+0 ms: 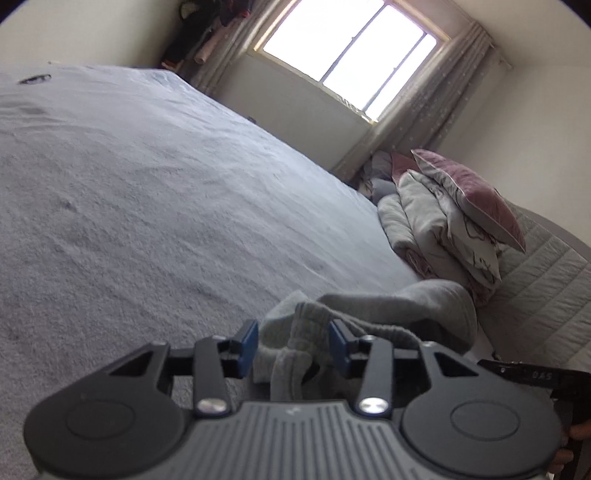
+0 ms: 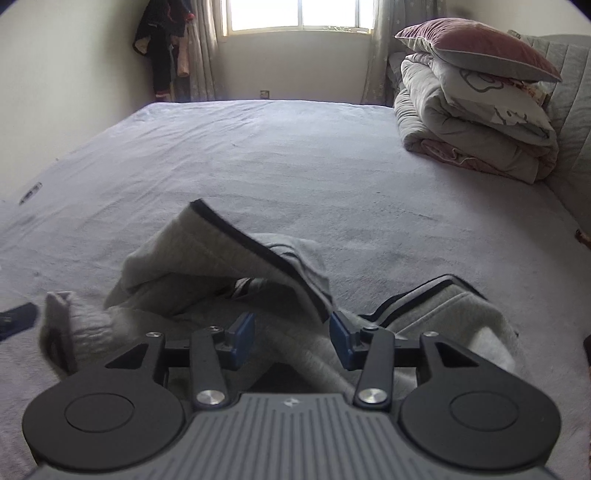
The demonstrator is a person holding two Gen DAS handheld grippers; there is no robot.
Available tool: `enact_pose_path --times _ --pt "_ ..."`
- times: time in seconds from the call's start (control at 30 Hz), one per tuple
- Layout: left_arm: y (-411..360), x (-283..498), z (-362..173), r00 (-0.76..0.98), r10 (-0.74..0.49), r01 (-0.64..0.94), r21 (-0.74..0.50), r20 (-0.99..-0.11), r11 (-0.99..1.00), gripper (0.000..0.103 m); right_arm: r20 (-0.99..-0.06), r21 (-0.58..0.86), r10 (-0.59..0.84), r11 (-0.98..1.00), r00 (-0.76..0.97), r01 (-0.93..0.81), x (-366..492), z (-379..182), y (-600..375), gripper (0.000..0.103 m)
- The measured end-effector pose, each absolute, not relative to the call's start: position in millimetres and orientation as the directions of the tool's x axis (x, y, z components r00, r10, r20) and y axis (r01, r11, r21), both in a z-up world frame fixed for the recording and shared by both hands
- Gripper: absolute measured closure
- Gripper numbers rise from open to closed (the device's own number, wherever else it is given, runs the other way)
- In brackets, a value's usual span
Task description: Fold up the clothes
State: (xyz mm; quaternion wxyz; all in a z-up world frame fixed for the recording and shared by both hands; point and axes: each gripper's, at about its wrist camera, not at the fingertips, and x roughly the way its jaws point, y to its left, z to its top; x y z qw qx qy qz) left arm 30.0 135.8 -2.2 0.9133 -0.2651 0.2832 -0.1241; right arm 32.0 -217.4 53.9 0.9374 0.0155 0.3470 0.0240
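Note:
A grey garment with dark trim (image 2: 207,266) lies crumpled on the bed's near part. In the left wrist view its ribbed cuff (image 1: 295,343) sits bunched between the blue pads of my left gripper (image 1: 293,341), whose jaws stand apart around it. My right gripper (image 2: 291,338) hovers just above the garment's middle with its jaws apart; grey fabric lies below the gap, and a trimmed flap rises toward the right pad (image 2: 341,341). More of the garment (image 1: 424,306) lies to the right of the left gripper.
The bed (image 2: 295,166) is covered by a pale blue-grey sheet. A folded quilt with a pink pillow on top (image 2: 476,99) stands at the far right by the headboard. A window (image 2: 295,14) and hanging clothes (image 2: 162,44) are on the far wall.

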Motion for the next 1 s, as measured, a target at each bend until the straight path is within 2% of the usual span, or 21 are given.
enact_pose_path --times 0.17,0.33,0.57,0.8,1.0 --pt "120.0 40.6 -14.5 0.773 -0.414 0.098 -0.554 -0.482 0.827 0.059 -0.653 0.080 0.099 0.995 0.751 -0.062 10.3 37.5 -208.4 0.049" --pt "104.9 45.8 -17.3 0.773 -0.385 0.094 -0.509 -0.504 0.855 0.059 -0.658 0.122 0.159 0.987 0.736 -0.104 -2.4 15.6 -185.0 0.049" --pt "108.3 51.5 -22.7 0.767 -0.384 0.076 -0.522 -0.513 0.850 0.059 -0.665 0.159 0.249 0.968 0.704 -0.192 -13.0 -18.6 -141.2 0.049" --pt "108.4 53.9 -24.6 0.755 -0.402 0.072 -0.542 -0.519 0.837 0.060 -0.673 0.158 0.258 0.966 0.693 -0.206 -11.5 -43.8 -110.8 0.048" --pt "104.1 52.6 -23.7 0.759 -0.388 0.079 -0.518 -0.523 0.852 0.064 -0.667 0.166 0.204 0.978 0.717 -0.124 1.3 -56.9 -100.3 0.048"
